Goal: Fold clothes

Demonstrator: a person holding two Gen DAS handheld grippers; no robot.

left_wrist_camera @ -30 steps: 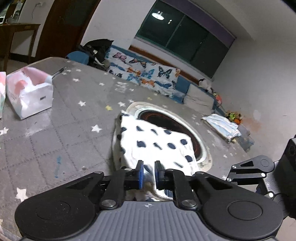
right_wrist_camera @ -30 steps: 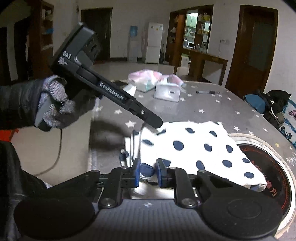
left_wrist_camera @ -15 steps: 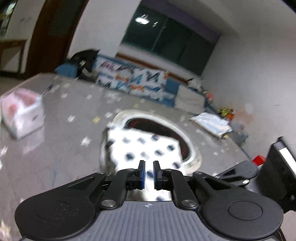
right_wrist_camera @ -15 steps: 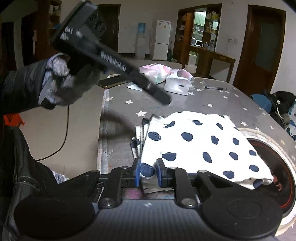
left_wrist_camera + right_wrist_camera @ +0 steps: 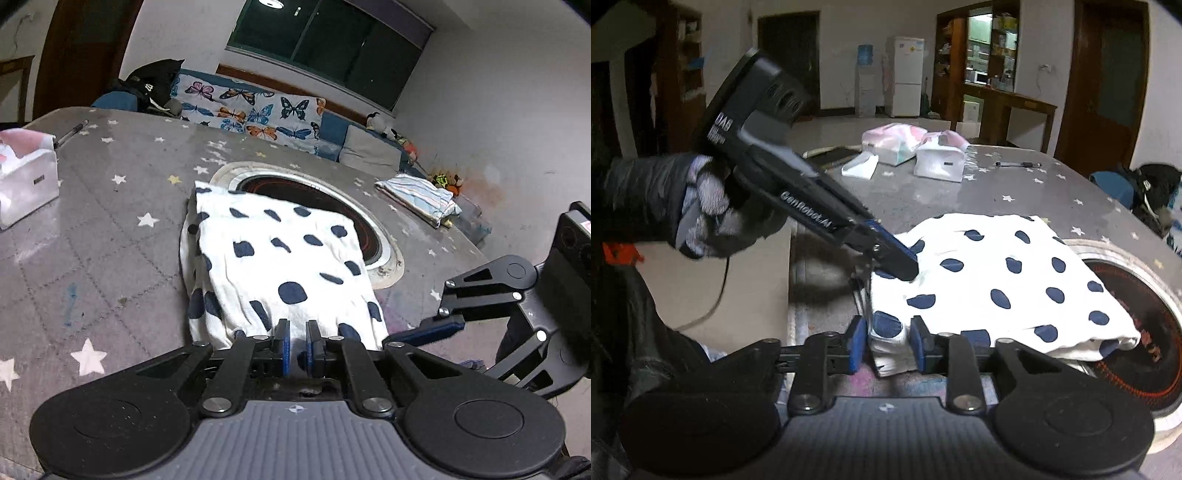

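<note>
Left hand-held gripper (image 5: 296,343) pressed together over folded white navy-dotted cloth (image 5: 280,266); right hand-held gripper (image 5: 888,349) opening, cloth corner between pads; grey star-patterned worktop (image 5: 110,229).

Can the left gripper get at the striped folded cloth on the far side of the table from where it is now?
Probably not without moving: the left gripper is shut at the near edge of the polka-dot garment, and the striped cloth lies far beyond the round inset.

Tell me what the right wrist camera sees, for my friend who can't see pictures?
A folded white cloth with dark blue dots lies on a grey table with stars. The right gripper is opening around the cloth's near corner, while a gloved hand rests the shut left gripper on top of the cloth.
</note>
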